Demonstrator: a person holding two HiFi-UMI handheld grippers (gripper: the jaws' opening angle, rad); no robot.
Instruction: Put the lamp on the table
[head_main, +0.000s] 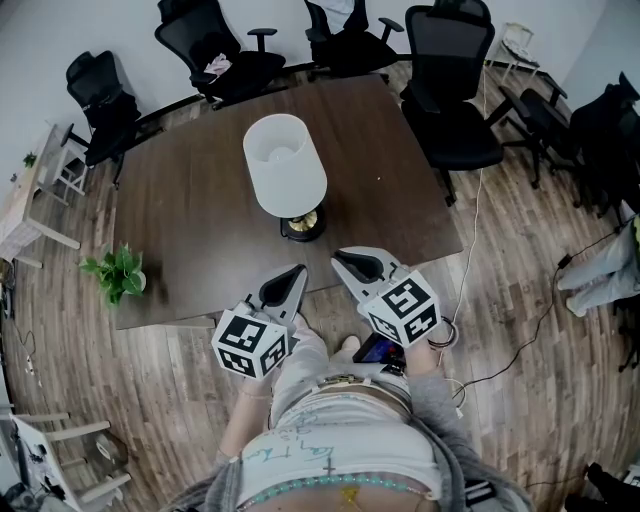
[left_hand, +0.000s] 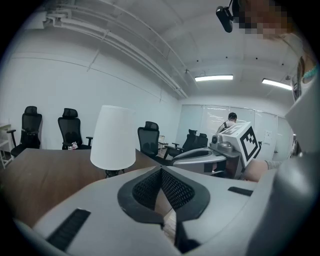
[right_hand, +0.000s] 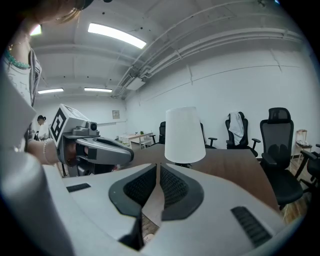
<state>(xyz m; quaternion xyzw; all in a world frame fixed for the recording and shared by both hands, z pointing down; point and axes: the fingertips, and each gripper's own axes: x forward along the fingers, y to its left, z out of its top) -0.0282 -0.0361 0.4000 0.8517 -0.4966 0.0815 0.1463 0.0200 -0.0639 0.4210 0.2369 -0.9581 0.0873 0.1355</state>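
Observation:
The lamp, with a white shade and a dark round base, stands upright on the dark wooden table near its front edge. Both grippers hover side by side at that edge, just short of the lamp and not touching it. My left gripper is shut with nothing between its pads. My right gripper is also shut and holds nothing. In the left gripper view the lamp stands ahead, left of the closed gripper. In the right gripper view the lamp rises just right of the closed gripper.
A small potted plant sits at the table's near left corner. Black office chairs ring the far and right sides. A cable trails over the wooden floor at the right. A person's leg shows at the right edge.

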